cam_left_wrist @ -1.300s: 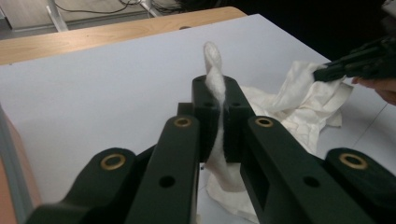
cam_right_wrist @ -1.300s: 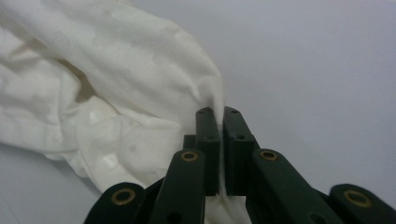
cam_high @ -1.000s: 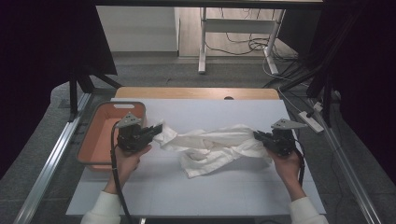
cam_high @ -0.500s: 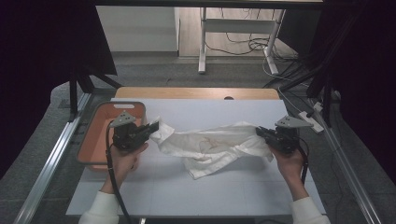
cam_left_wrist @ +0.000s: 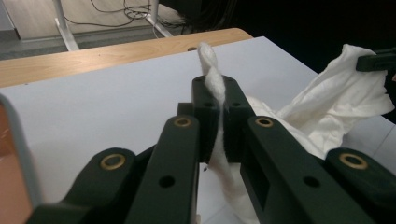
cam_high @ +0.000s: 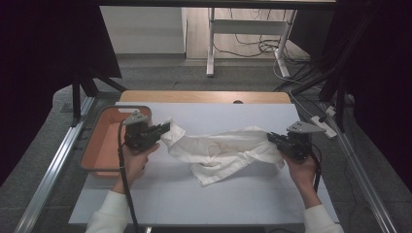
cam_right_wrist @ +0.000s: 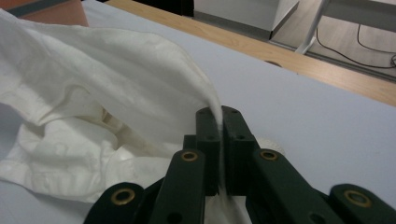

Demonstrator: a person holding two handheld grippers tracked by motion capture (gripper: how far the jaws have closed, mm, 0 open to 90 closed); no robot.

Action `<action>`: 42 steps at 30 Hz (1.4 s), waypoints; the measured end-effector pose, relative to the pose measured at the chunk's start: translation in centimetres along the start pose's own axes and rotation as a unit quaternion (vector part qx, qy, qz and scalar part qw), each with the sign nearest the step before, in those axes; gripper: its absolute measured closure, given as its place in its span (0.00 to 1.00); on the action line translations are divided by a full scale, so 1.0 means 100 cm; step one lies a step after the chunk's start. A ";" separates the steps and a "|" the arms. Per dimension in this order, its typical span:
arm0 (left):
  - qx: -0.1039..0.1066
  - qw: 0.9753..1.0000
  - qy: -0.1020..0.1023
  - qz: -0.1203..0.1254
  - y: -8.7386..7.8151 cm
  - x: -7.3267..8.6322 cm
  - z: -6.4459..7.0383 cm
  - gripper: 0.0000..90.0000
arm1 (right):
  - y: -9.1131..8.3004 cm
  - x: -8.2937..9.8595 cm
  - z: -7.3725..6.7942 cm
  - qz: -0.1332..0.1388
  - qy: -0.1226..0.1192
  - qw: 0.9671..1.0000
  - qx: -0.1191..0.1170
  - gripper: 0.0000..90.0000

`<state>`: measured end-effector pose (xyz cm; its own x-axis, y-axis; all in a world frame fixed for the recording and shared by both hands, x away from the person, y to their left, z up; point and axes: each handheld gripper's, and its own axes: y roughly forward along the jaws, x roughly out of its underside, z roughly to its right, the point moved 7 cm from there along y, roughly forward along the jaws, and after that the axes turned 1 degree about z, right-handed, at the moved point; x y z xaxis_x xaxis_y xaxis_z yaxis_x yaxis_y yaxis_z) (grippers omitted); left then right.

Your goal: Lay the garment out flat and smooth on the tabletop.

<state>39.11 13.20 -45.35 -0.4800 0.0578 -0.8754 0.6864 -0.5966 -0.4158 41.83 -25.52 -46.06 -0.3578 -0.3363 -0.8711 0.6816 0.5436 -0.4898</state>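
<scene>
Each hand-held gripper, left and right, pinches the white cloth, arms spread

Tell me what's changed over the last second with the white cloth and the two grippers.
The left gripper and right gripper have pulled apart, each toward its own side, the left one nearer the orange bin. The white cloth stretched out between them, less bunched, its middle sagging onto the table. Unchanged: both grippers stay shut on the cloth's ends, and the bin has not moved.
</scene>
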 end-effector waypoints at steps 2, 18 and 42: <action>-0.001 1.000 0.001 -0.008 0.011 -0.004 -0.001 0.96 | 0.001 0.004 0.003 -0.006 0.004 1.000 0.003 0.96; 0.002 0.998 0.035 -0.046 0.078 -0.039 0.013 0.43 | -0.004 0.036 0.012 -0.043 0.036 0.998 0.010 0.59; 0.016 0.998 0.032 -0.050 0.009 0.028 0.038 0.30 | 0.058 0.000 -0.068 -0.047 -0.024 0.994 -0.096 0.44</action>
<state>36.37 9.76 -47.23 -0.5081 0.1685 -0.8446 0.6188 -0.6107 -0.4941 41.41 -17.14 -49.10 -0.3798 -0.4267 -0.8208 0.5108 0.6430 -0.5707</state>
